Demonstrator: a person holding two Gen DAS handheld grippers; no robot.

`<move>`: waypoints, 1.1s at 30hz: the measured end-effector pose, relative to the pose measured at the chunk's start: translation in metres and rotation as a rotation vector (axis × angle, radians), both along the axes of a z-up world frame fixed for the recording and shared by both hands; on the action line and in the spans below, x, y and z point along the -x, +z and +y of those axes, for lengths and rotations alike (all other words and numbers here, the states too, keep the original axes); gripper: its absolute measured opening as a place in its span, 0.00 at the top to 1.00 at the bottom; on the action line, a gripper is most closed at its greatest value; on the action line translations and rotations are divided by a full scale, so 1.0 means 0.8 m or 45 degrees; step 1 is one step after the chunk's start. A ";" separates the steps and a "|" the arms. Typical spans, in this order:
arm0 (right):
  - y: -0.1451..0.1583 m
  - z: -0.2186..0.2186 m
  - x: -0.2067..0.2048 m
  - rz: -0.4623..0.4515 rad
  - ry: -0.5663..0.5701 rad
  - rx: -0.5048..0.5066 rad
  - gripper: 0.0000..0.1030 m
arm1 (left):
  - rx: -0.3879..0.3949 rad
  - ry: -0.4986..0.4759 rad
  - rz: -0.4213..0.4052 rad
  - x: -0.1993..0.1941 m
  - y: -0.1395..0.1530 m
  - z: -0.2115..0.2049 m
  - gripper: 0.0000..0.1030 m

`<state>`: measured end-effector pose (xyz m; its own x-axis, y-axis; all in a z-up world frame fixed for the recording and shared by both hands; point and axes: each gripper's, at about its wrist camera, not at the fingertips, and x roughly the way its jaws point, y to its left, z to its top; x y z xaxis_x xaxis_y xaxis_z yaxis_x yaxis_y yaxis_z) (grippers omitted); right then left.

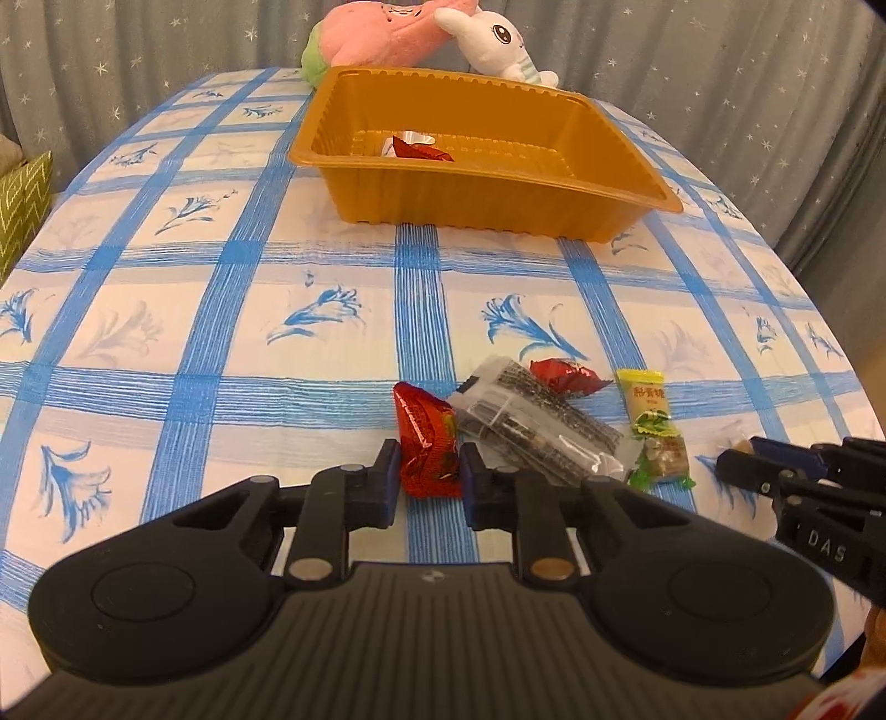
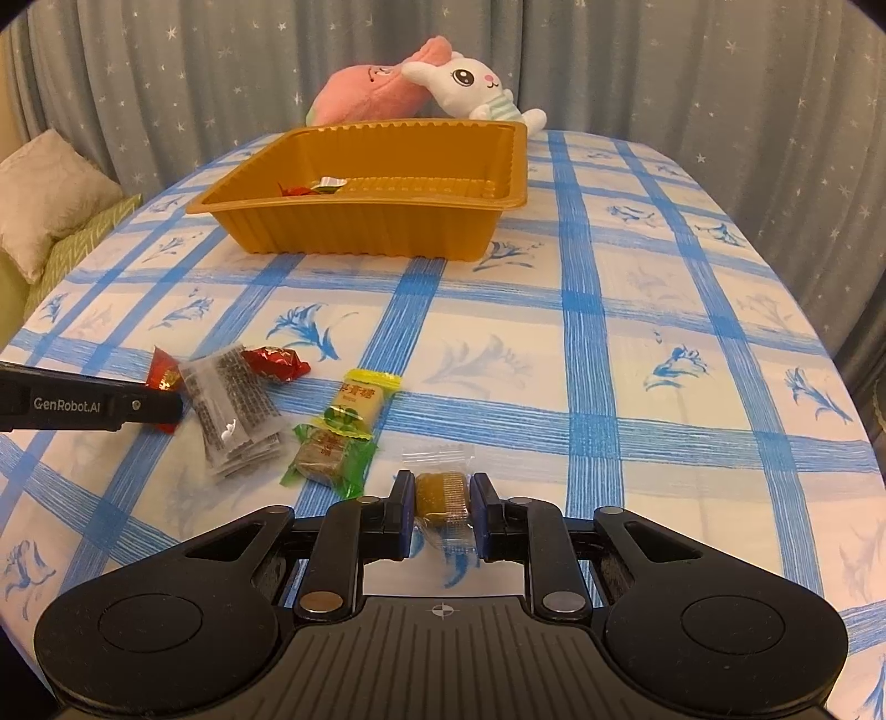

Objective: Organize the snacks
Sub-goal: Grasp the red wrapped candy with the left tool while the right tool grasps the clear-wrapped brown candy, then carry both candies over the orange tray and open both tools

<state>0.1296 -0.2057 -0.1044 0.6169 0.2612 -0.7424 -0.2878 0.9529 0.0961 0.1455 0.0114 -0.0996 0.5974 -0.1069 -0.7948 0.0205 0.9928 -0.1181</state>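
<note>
Nearest in the left wrist view: left gripper (image 1: 427,468) down at the tablecloth (image 1: 232,310), jaws closed in on a red foil snack packet (image 1: 426,437), pads touching both its sides. Nearest in the right wrist view: right gripper (image 2: 441,505), jaws pressed against a brown candy in clear wrap (image 2: 441,494), also low over the cloth.

Just beyond, a loose cluster: clear packet of dark seaweed strips (image 1: 531,421) touching the red packet, a second red-wrapped candy (image 1: 565,376) behind it, a yellow candy packet (image 1: 645,401) and a green-wrapped brown candy (image 1: 664,457) to the right.

Farther back, well apart from the cluster, the golden plastic tray (image 1: 626,166) with a red piece and a pale one already inside. Behind it, a pink plush (image 1: 376,33) and a white rabbit plush (image 1: 498,39).

Likely risks: slick, crinkly foil sliding out if the hold sits too near the packet's edge; seaweed packet dragged along on lifting, being in contact; both grippers converging on the tray at once and colliding.
</note>
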 end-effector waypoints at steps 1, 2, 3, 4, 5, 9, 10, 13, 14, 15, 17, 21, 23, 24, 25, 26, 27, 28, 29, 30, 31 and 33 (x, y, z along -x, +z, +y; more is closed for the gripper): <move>0.001 0.000 0.000 -0.001 -0.003 0.000 0.79 | 0.000 -0.001 0.000 0.002 0.001 0.001 0.81; 0.001 0.000 0.001 -0.001 -0.005 -0.002 0.79 | 0.000 0.000 -0.001 0.005 0.001 0.002 0.81; 0.002 0.000 0.001 -0.002 -0.008 -0.004 0.79 | 0.001 0.002 -0.003 0.007 0.003 0.003 0.81; 0.003 -0.001 0.002 -0.004 -0.011 -0.006 0.79 | 0.001 0.002 -0.003 0.010 0.004 0.004 0.81; 0.004 -0.001 0.002 -0.005 -0.013 -0.008 0.79 | 0.001 0.002 -0.004 0.012 0.006 0.005 0.81; 0.011 -0.001 0.005 -0.018 -0.020 -0.014 0.79 | 0.008 0.014 -0.026 0.019 0.019 0.008 0.81; 0.014 0.000 0.005 -0.023 -0.020 -0.018 0.79 | 0.009 0.015 -0.035 0.020 0.023 0.009 0.81; 0.023 0.002 0.007 -0.037 -0.019 -0.027 0.79 | 0.012 0.014 -0.062 0.023 0.037 0.009 0.81; 0.026 0.003 0.008 -0.043 -0.018 -0.029 0.80 | 0.014 0.012 -0.070 0.023 0.041 0.008 0.81; 0.029 0.003 0.009 -0.048 -0.017 -0.031 0.79 | 0.015 0.010 -0.077 0.024 0.045 0.007 0.81; 0.035 0.005 0.011 -0.059 -0.018 -0.035 0.79 | 0.017 0.004 -0.089 0.024 0.052 0.006 0.81; 0.046 0.006 0.015 -0.076 -0.020 -0.037 0.79 | 0.019 -0.010 -0.103 0.026 0.061 0.000 0.81; 0.050 0.005 0.016 -0.084 -0.024 -0.041 0.79 | 0.017 -0.017 -0.107 0.027 0.064 -0.002 0.81; 0.053 0.005 0.017 -0.088 -0.025 -0.042 0.79 | 0.016 -0.020 -0.109 0.028 0.066 -0.003 0.81; 0.054 0.004 0.018 -0.092 -0.026 -0.043 0.79 | 0.016 -0.022 -0.112 0.028 0.068 -0.004 0.81; 0.056 0.004 0.018 -0.094 -0.027 -0.045 0.79 | 0.015 -0.024 -0.115 0.029 0.070 -0.005 0.81; 0.058 0.004 0.018 -0.095 -0.029 -0.047 0.79 | 0.014 -0.026 -0.117 0.029 0.071 -0.005 0.81; 0.059 0.004 0.018 -0.098 -0.030 -0.047 0.79 | 0.013 -0.028 -0.118 0.029 0.073 -0.005 0.81; 0.061 0.003 0.019 -0.101 -0.030 -0.048 0.79 | 0.013 -0.030 -0.118 0.029 0.074 -0.006 0.81; 0.062 0.003 0.018 -0.102 -0.031 -0.050 0.79 | 0.012 -0.031 -0.119 0.030 0.075 -0.006 0.81; 0.063 0.004 0.019 -0.103 -0.031 -0.052 0.79 | 0.013 -0.034 -0.119 0.029 0.076 -0.006 0.81; 0.066 0.005 0.018 -0.107 -0.030 -0.054 0.79 | 0.013 -0.038 -0.120 0.028 0.079 -0.006 0.81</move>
<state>0.1150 -0.2019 -0.0517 0.6828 0.2761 -0.6765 -0.2741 0.9550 0.1132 0.1230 0.0063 -0.0365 0.6660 -0.1337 -0.7339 0.0618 0.9903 -0.1243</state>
